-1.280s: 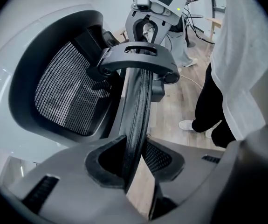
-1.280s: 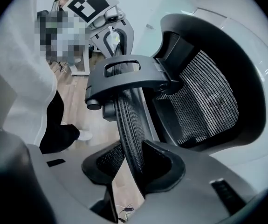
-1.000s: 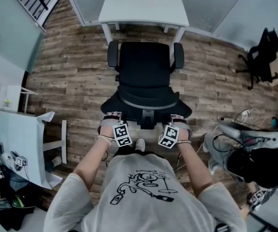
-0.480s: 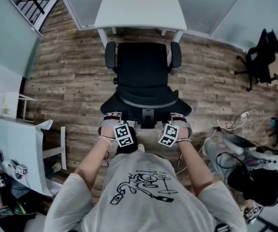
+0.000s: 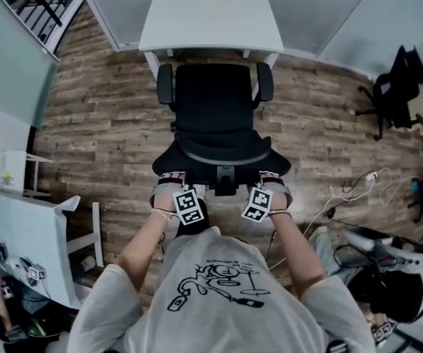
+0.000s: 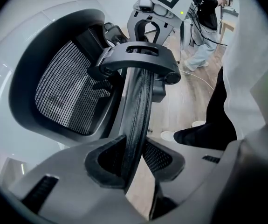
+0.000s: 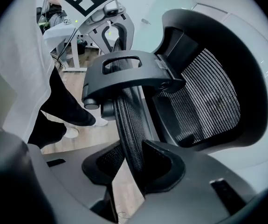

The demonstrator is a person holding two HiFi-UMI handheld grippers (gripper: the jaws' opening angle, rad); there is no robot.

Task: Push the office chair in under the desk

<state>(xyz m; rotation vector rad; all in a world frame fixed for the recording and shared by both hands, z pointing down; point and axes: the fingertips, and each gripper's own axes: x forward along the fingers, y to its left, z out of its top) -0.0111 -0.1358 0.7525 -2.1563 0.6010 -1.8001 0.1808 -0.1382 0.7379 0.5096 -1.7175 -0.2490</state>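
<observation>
The black office chair (image 5: 215,101) faces the white desk (image 5: 204,24), its seat front just short of the desk's front edge. I stand behind it. My left gripper (image 5: 170,184) and right gripper (image 5: 274,184) are at the top edge of the backrest, one on each side of the headrest bracket. In the left gripper view the left gripper (image 6: 134,157) is shut on the backrest's mesh rim (image 6: 140,101). The right gripper view shows the right gripper (image 7: 133,164) shut on the same rim (image 7: 127,120).
A second black chair (image 5: 395,87) stands at the far right. White furniture (image 5: 27,234) fills the lower left. Cables (image 5: 343,197) trail over the wooden floor at the right, near another person (image 5: 388,271). Glass walls flank the desk.
The chair has rolled forward toward the desk, with both grippers still on the backrest. The gap between seat front and desk edge has narrowed.
</observation>
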